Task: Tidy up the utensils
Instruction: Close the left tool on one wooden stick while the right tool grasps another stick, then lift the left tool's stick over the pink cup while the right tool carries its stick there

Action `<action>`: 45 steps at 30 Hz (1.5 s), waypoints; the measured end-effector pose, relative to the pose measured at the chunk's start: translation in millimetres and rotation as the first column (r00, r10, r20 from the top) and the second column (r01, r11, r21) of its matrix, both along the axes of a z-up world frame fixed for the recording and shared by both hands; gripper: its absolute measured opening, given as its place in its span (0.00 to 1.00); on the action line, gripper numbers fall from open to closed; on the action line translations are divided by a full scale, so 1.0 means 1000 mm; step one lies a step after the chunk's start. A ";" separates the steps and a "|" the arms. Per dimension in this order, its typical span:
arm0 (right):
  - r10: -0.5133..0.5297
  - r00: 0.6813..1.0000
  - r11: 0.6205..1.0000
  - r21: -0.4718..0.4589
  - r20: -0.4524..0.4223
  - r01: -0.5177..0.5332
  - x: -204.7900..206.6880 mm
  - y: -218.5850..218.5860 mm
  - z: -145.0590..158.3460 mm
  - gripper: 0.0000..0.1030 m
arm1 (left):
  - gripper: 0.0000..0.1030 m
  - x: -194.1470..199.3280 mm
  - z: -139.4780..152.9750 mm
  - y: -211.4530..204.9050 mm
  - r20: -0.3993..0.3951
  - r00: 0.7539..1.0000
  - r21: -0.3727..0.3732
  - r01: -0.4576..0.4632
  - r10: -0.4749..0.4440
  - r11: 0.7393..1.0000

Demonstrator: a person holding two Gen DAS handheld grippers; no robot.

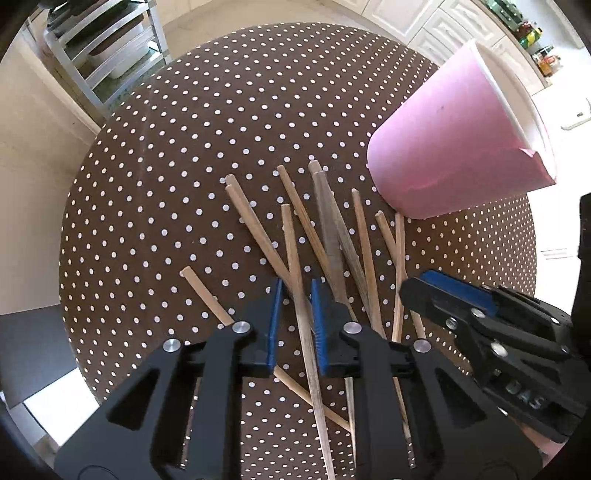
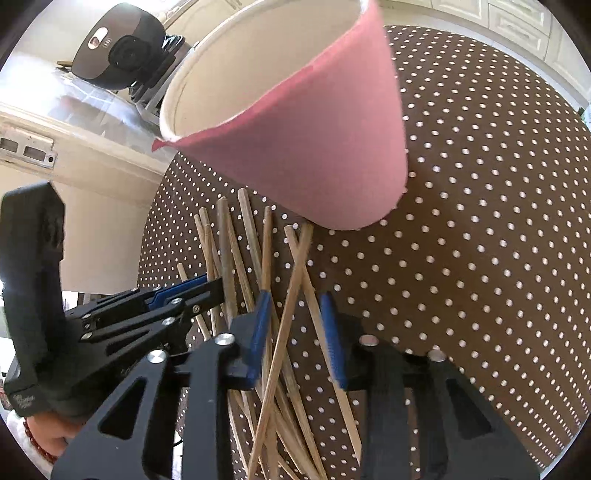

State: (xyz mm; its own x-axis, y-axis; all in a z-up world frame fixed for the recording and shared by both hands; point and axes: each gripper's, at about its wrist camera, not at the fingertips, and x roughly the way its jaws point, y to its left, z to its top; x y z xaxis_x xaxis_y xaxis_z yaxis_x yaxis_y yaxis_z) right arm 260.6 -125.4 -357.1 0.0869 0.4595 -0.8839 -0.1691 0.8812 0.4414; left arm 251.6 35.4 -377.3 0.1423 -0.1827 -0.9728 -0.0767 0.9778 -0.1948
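A round table under a brown cloth with white polka dots (image 1: 184, 155) fills the middle of the left wrist view; a metal shelf rack (image 1: 107, 48) holding trays stands at the upper left of that frame; white cabinets (image 1: 454, 26) run along the upper right, with jars and bottles (image 1: 535, 40) on the counter at the far upper right; in the right wrist view a dark rounded kitchen appliance (image 2: 118, 48) sits at the upper left; white cabinet doors (image 2: 517, 22) line the top right.

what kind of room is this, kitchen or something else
Most likely a home kitchen or dining corner: white panelled cabinets line the back, a metal rack holds trays, and the chopsticks and pink cup sit on a round table with a polka-dot cloth.
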 end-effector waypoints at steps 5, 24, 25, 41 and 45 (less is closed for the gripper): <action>0.018 1.000 0.999 -0.029 -0.014 -0.018 0.007 0.015 -0.007 0.12 | 0.10 -0.003 0.003 0.006 0.015 0.999 -0.064 -0.042 0.043 0.997; -0.054 0.997 0.997 0.066 0.055 0.050 -0.029 0.005 0.038 0.05 | 0.08 -0.036 0.054 0.033 0.074 0.997 -0.122 -0.018 0.027 0.992; -0.061 0.996 0.996 0.068 0.060 0.057 -0.030 0.004 0.041 0.05 | 0.08 -0.037 0.053 0.034 0.065 0.997 -0.131 -0.019 0.028 0.991; -0.139 0.990 0.986 0.102 0.033 0.135 -0.065 -0.009 0.040 0.05 | 0.10 -0.074 0.037 0.032 0.021 0.999 -0.142 -0.027 0.031 0.990; -0.143 0.990 0.984 0.106 0.010 0.142 -0.064 -0.010 0.033 0.05 | 0.61 -0.071 0.039 0.025 0.050 0.998 -0.116 -0.023 0.029 0.993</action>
State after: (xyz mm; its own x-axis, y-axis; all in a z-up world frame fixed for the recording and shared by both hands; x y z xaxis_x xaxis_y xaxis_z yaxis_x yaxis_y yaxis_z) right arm 196.6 -135.1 -323.6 0.1732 0.5310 -0.8295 -0.0536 0.8460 0.5304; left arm 180.9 60.2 -338.2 0.1982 -0.2890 -0.9366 -0.0889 0.9463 -0.3108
